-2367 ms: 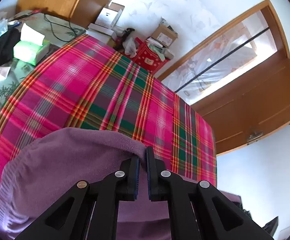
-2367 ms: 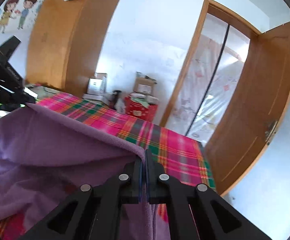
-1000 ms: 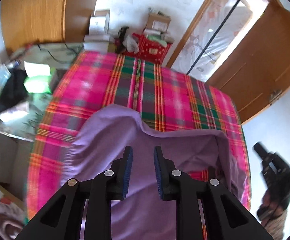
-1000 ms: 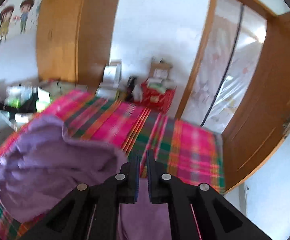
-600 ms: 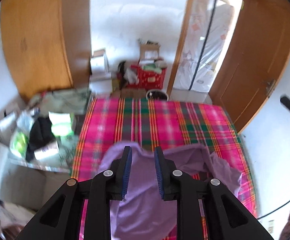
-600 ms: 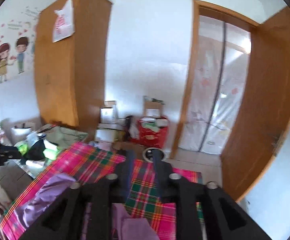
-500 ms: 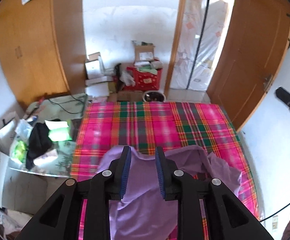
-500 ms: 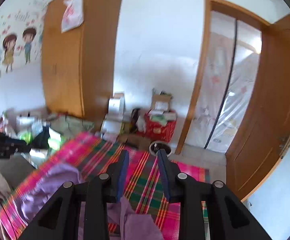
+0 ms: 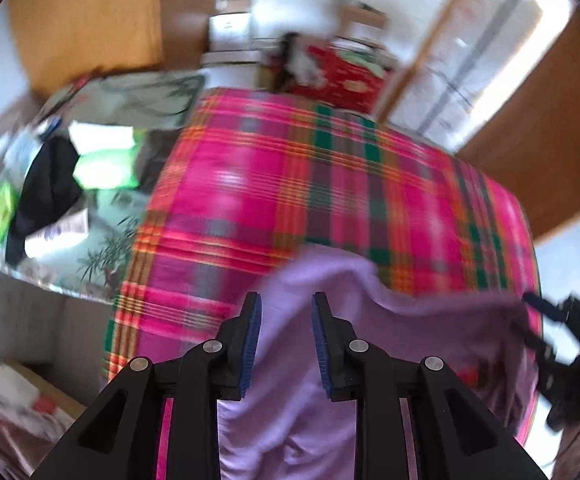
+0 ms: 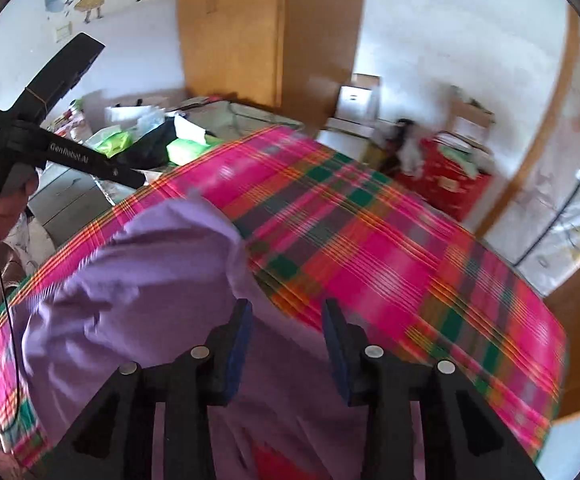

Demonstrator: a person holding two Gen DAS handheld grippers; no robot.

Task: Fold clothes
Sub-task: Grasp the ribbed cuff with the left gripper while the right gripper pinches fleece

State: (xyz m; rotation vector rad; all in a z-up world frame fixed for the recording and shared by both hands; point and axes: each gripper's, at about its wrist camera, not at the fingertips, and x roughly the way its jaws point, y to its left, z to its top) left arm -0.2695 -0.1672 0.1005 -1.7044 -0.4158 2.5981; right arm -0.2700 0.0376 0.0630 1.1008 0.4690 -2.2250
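A purple garment lies loosely spread on the near part of a bed covered by a pink, green and orange plaid cloth. My left gripper hangs open above the garment, nothing between its blue pads. In the right wrist view the garment is rumpled, one edge folded up at the bed's left side. My right gripper is open over its near part. The other gripper tool shows at the left, held by a hand. The right gripper body appears at the garment's right edge.
A cluttered side table with green packets and a black item stands left of the bed. Cardboard boxes and a red crate sit by the far wall. A wooden wardrobe and a door frame lie beyond.
Both grippers let go of the purple garment, which dropped onto the bed. They pulled up and back, then came down close over the garment again, jaws open. Both views are motion-blurred now.
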